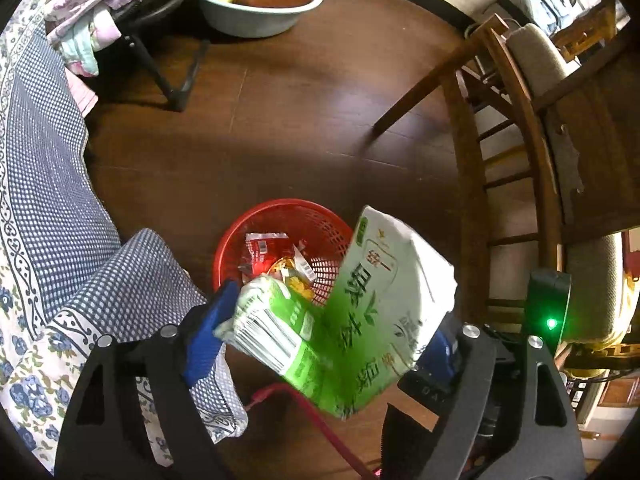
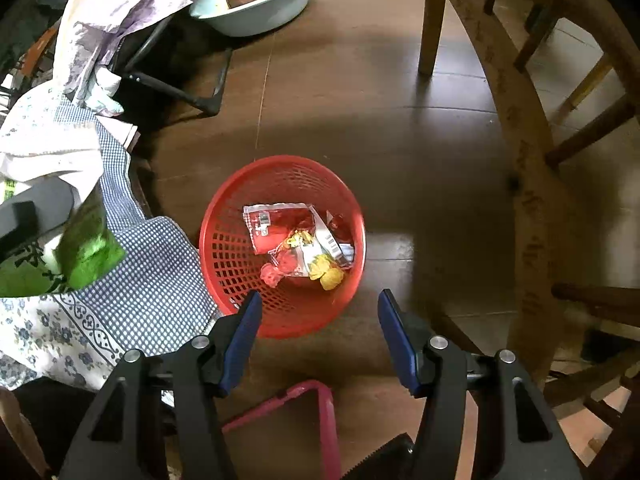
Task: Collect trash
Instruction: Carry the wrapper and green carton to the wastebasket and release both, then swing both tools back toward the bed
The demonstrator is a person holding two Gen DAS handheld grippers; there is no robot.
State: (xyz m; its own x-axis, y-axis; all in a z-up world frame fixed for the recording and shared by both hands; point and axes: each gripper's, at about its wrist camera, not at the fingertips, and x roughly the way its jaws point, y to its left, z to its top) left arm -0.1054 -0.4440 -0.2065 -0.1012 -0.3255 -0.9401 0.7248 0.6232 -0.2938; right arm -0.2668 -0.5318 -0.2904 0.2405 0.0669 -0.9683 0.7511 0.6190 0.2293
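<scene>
A crushed green and white drink carton (image 1: 380, 280) hangs tilted and blurred between the blue fingers (image 1: 212, 320) of my left gripper (image 1: 332, 320). The jaws stand wide and the pads look loose on it. It is right above the near rim of the red mesh basket (image 1: 280, 204) on the dark floor. Red and yellow wrappers (image 1: 264, 252) lie inside. In the right wrist view my right gripper (image 2: 320, 298) is open and empty over the near edge of the basket (image 2: 224, 200), wrappers (image 2: 280, 228) within, and the carton (image 2: 88, 248) shows at far left.
A blue checked cloth (image 1: 48, 184) hangs down on the left, touching the basket's side. Wooden chairs (image 1: 512, 120) stand on the right. A pale basin with a brown bowl (image 1: 256, 12) and black stand legs (image 2: 180, 92) sit further off. A pink frame (image 2: 320, 400) lies below my right gripper.
</scene>
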